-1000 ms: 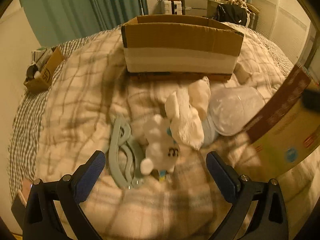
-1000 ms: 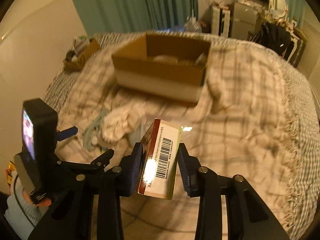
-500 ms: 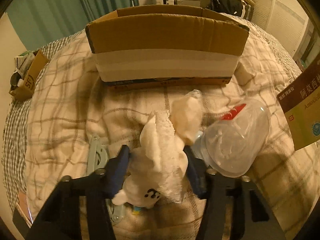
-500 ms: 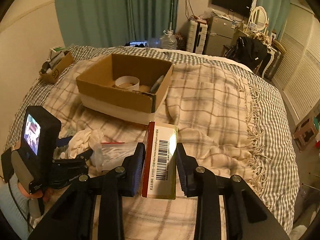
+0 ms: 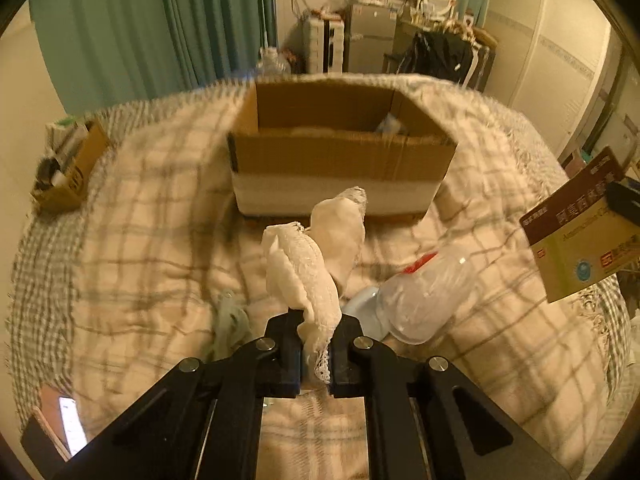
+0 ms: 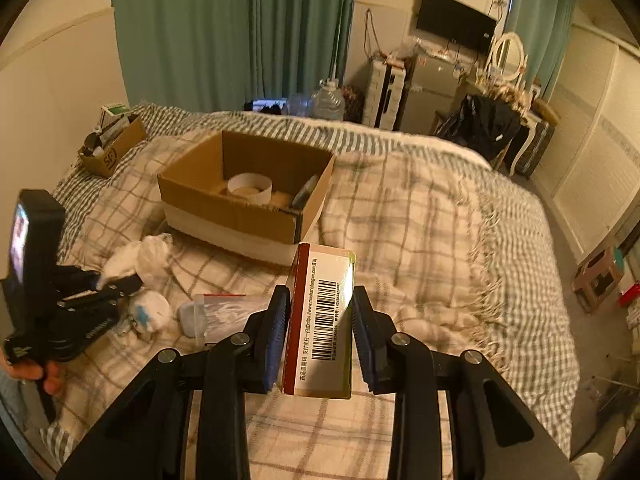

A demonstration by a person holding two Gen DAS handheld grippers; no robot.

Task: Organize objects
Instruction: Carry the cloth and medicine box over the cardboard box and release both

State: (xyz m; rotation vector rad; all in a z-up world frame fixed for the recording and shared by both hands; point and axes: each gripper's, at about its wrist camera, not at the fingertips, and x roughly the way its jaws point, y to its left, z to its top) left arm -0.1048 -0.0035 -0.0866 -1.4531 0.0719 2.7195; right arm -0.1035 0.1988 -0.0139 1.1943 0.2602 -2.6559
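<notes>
Both hand-held grippers (image 5: 316,344) (image 6: 320,332) clamped, raised.

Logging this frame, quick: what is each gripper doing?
Left gripper: shut on the white cloth.
Right gripper: shut on the barcoded box.

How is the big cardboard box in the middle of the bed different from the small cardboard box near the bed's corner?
The big cardboard box is much larger than the small cardboard box. The big one has a white band along its lower walls; the small one is plain brown with dark print. The big one holds little, with a white ring on its floor; the small one is packed above its rim. Both stand open on the bed.
</notes>
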